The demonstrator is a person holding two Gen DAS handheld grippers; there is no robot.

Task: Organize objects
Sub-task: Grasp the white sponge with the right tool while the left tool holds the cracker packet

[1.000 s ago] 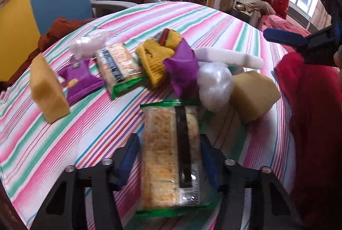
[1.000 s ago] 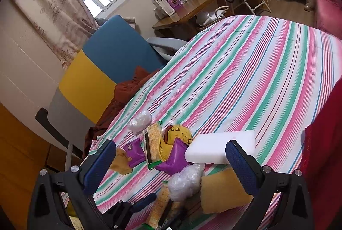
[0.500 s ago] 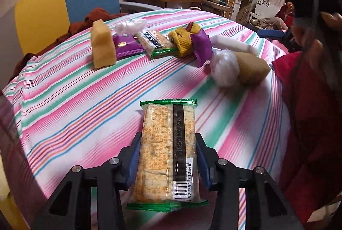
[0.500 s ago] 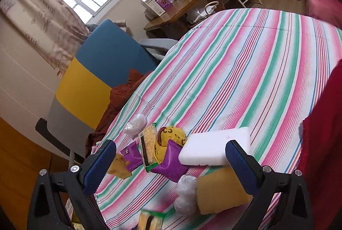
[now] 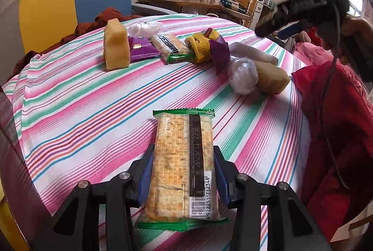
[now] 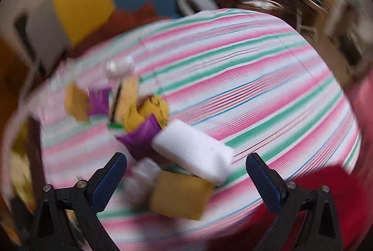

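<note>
- Our left gripper (image 5: 183, 171) is clamped on a cracker packet (image 5: 183, 164): a long, flat rectangle in clear crinkly film with green serrated ends, a black seam strip and a barcode. The blue ribbed pads press its two long sides, and it is held over the near edge of the striped tablecloth (image 5: 93, 111).
- Our right gripper (image 6: 186, 178) stands wide apart, with nothing between its blue textured pads; this view is heavily blurred.
- The cloth is smooth woven fabric in pink, green, white and blue stripes, draped over a round table.
- Across the far side of the cloth we see a tall yellow sponge block (image 5: 116, 45) standing upright, with a glossy purple sachet (image 5: 141, 49) just beside it and a crumpled clear plastic ball (image 5: 144, 28) behind.
- A second cracker packet (image 5: 171, 48) lies flat next to the sachet.
- A ribbed yellow knitted item (image 5: 201, 45) touches a second purple sachet (image 5: 220, 54) that leans against it.
- A second clear plastic ball (image 5: 243, 76) sits against a rounded yellow sponge (image 5: 271, 80).
- A white foam block (image 6: 193, 150), soft-edged and oblong, lies just beyond that sponge.
</note>
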